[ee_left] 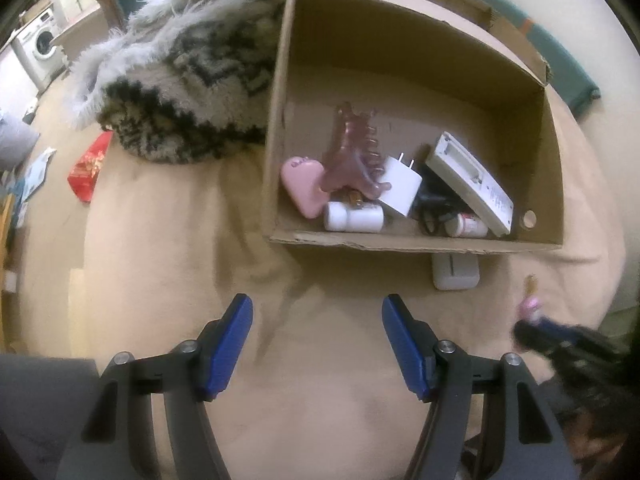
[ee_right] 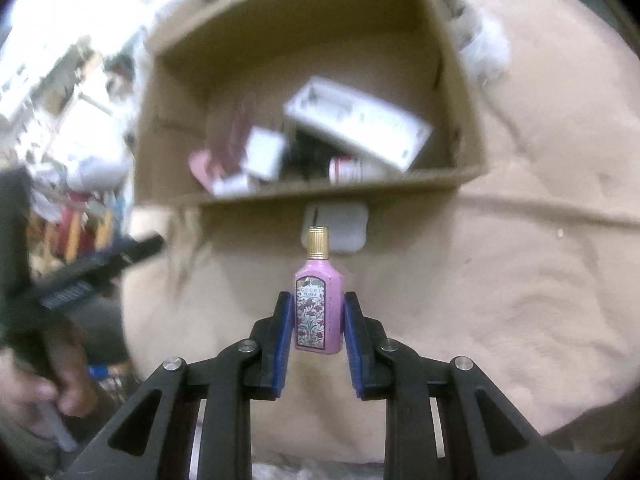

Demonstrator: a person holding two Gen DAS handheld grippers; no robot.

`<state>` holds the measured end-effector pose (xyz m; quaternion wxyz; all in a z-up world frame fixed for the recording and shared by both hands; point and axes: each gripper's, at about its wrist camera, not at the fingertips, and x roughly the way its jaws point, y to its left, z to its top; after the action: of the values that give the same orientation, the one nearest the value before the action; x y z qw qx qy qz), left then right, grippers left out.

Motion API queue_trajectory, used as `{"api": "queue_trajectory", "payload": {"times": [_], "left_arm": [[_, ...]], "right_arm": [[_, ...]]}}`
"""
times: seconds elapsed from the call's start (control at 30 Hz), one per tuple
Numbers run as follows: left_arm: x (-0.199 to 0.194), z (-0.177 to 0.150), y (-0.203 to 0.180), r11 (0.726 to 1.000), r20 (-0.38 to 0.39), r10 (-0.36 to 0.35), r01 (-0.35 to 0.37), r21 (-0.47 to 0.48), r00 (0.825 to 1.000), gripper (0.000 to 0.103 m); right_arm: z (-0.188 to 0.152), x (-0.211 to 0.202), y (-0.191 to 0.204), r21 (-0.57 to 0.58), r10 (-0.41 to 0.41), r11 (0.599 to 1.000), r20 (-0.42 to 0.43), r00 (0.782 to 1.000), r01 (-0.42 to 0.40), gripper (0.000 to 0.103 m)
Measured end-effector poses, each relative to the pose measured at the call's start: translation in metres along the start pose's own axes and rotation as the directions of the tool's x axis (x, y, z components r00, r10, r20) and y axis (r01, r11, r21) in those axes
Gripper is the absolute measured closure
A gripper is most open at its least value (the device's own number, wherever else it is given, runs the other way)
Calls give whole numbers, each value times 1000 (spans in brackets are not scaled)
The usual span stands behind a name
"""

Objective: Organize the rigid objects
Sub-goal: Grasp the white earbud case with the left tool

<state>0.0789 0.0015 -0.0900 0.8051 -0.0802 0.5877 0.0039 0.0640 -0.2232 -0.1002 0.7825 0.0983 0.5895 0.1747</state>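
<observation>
Nearest in the right wrist view, the right gripper (ee_right: 315,320) has its blue pads pressed against both sides of a pink perfume bottle (ee_right: 319,312), which stands upright between them with its gold cap pointing toward the far side. In the left wrist view, the left gripper (ee_left: 317,320) holds nothing, its blue fingers (ee_left: 230,346) spread wide apart over the tan bedspread (ee_left: 160,240). Just beyond the bottle, a small white case (ee_right: 346,228) lies on the bedspread, touching the near wall of the cardboard box (ee_left: 408,242). Inside the box, against that near wall, lie a pink heart-shaped case (ee_left: 302,186) at the left, a white pill bottle (ee_left: 354,218) on its side, a pink hair claw (ee_left: 352,152) resting over them, a white plug adapter (ee_left: 398,186), some dark item that may be a cable, though it is too blurred to tell, a second small bottle with a red label (ee_left: 468,225), and a long white device (ee_left: 470,182) tilted at the right. Left of the box, a shaggy black-and-cream blanket (ee_left: 180,92) is heaped against its side, with a red packet (ee_left: 90,166) near it. Far left stands a washing machine (ee_left: 38,50).
</observation>
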Motion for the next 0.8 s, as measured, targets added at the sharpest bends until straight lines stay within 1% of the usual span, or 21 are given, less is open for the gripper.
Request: {"api": "queue_trajectory", "payload": {"times": [0.07,0.13,0.17,0.27,0.37,0.43,0.53,0.6,0.67,0.8], "left_arm": [[4,-1,-2,998,-28,27,-28,-51,999,35],[9,-3,-8,995,-41,24,-28,-91,999,29],[13,-3,-14,995,-51,19,-24,-96,999,29],[25,-4,-35,995,-95,13,-22,-96,995,28],[33,-1,-55,993,-94,17,-27,-111,995,28],[44,3,-73,996,-109,8,-18,-90,994,28],[58,7,-98,999,-111,36,-40,-31,993,28],[67,8,-111,999,-116,34,-35,-8,993,28],[75,9,-124,1000,-122,29,-28,10,992,28],[90,13,-142,999,-113,42,-38,38,993,28]], "right_arm": [[10,-6,3,8,-5,1000,58,998,4,77],[15,-18,1,16,-5,1000,119,993,3,77],[19,-23,0,24,-4,1000,145,989,1,77],[24,-33,-4,42,-20,999,191,981,13,77],[35,-42,-15,66,-12,998,217,976,-3,77],[39,-46,-19,74,-3,997,224,975,-14,77],[46,-48,-22,74,-3,997,229,973,-14,77],[51,-49,-23,77,7,997,235,972,-26,77],[54,-50,-25,81,-1,996,246,969,-20,77],[55,-50,-33,108,3,994,247,969,-31,77]]}}
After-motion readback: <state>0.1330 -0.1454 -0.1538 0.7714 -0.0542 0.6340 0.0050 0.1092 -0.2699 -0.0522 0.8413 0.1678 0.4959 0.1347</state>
